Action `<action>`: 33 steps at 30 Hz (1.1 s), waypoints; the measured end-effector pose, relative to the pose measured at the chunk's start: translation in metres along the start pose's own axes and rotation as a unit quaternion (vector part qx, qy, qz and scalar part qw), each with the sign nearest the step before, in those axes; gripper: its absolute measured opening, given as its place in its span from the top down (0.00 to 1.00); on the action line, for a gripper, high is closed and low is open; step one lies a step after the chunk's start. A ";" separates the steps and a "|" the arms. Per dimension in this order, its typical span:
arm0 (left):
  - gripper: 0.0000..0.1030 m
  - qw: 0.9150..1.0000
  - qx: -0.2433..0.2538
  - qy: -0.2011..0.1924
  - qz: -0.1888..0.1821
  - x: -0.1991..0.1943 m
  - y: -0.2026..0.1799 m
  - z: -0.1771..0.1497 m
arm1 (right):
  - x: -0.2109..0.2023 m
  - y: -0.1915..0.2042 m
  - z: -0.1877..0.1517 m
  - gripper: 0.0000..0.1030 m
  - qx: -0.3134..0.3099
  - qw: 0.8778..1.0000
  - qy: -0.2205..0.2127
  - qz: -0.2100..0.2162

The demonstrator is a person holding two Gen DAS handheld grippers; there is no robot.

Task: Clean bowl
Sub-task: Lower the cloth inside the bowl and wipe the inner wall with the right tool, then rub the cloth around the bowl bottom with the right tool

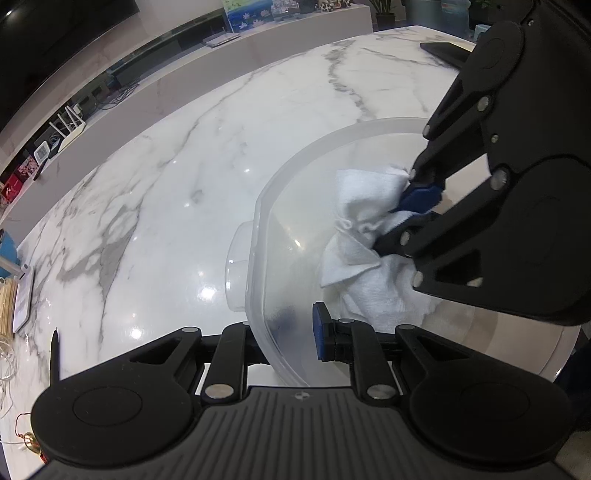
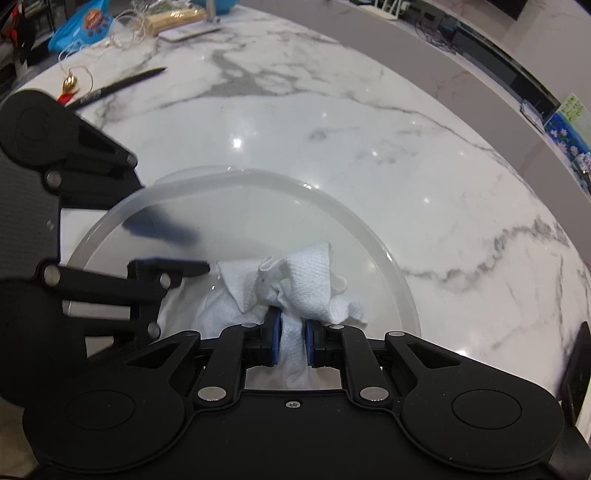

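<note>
A translucent plastic bowl (image 1: 288, 162) (image 2: 236, 173) rests on the white marble table (image 1: 184, 184). My left gripper (image 1: 301, 328) (image 2: 192, 251) is shut on the bowl's near rim, one finger outside the wall and the blue-padded one inside. A crumpled white cloth (image 1: 365, 206) (image 2: 310, 273) lies inside the bowl against its bottom. My right gripper (image 2: 293, 339) (image 1: 399, 214) reaches down into the bowl and is shut on the cloth, whose folds bulge out between and ahead of the blue pads.
A black pen (image 2: 122, 83) (image 1: 55, 354) and a gold bell charm (image 2: 70, 83) lie beyond the bowl. A blue snack bag (image 2: 85, 26), white cords and a flat device on a stand (image 1: 22, 295) crowd one table end. A dark flat object (image 1: 443, 51) sits at the other.
</note>
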State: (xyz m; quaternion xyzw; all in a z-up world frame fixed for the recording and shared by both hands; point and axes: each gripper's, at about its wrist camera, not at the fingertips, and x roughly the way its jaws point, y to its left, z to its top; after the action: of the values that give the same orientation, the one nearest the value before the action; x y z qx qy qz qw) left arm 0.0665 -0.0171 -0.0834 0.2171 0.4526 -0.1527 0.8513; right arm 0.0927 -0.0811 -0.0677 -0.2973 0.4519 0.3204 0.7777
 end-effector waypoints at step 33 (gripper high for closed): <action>0.85 1.000 0.007 0.000 0.002 -0.001 0.001 -0.002 | -0.001 0.008 0.006 0.88 0.029 0.998 -0.028 0.042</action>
State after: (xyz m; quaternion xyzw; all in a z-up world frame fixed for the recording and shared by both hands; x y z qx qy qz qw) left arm 0.0655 -0.0150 -0.0832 0.2242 0.4506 -0.1543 0.8502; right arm 0.0891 -0.0722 -0.0661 -0.2466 0.4506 0.3478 0.7843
